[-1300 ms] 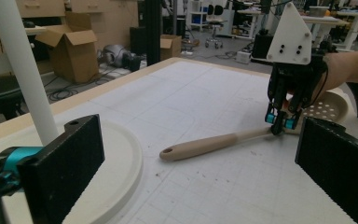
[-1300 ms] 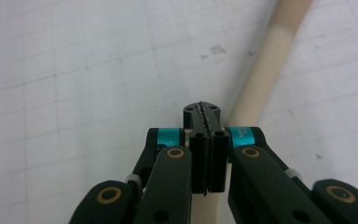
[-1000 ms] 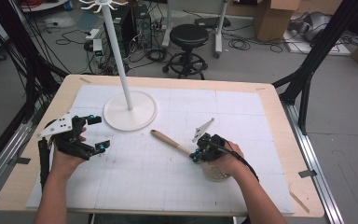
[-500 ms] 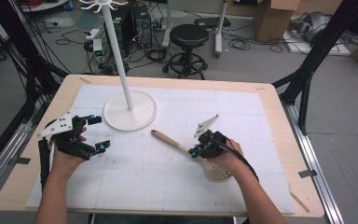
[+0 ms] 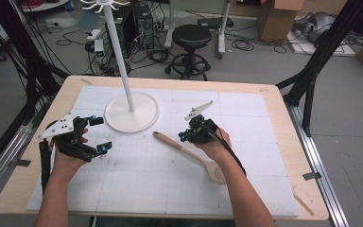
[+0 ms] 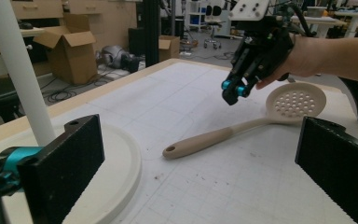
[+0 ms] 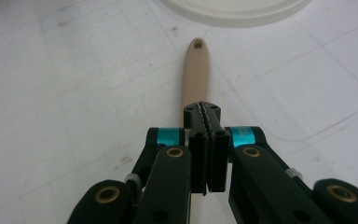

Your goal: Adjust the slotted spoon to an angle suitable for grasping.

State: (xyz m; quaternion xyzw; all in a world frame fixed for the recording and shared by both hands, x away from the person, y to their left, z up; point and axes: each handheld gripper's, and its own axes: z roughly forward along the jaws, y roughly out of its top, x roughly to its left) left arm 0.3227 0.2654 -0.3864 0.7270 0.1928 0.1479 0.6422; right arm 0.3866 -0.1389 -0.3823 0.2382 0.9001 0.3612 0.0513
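Observation:
A beige slotted spoon (image 5: pixel 191 153) lies flat on the white mat, its handle end toward the stand and its head (image 6: pixel 294 101) near the person's right wrist. My right gripper (image 5: pixel 185 136) hangs just above the handle (image 7: pixel 195 70), jaws shut with nothing between them (image 7: pixel 204 111). From the left gripper view, the right gripper (image 6: pixel 233 92) is clear of the spoon, not touching it. My left gripper (image 5: pixel 94 135) rests at the table's left, wide open and empty (image 6: pixel 200 156), pointed at the spoon.
A white stand with a round base (image 5: pixel 144 118) and a tall pole (image 5: pixel 120 61) sits at the back of the mat (image 5: pixel 137 184). The base edge (image 6: pixel 121 172) lies close to my left gripper. A stool (image 5: pixel 193 40) and cables are on the floor beyond.
My right gripper has moved left and away from the person, from over the spoon's head toward its handle. The left gripper and the spoon have stayed put.

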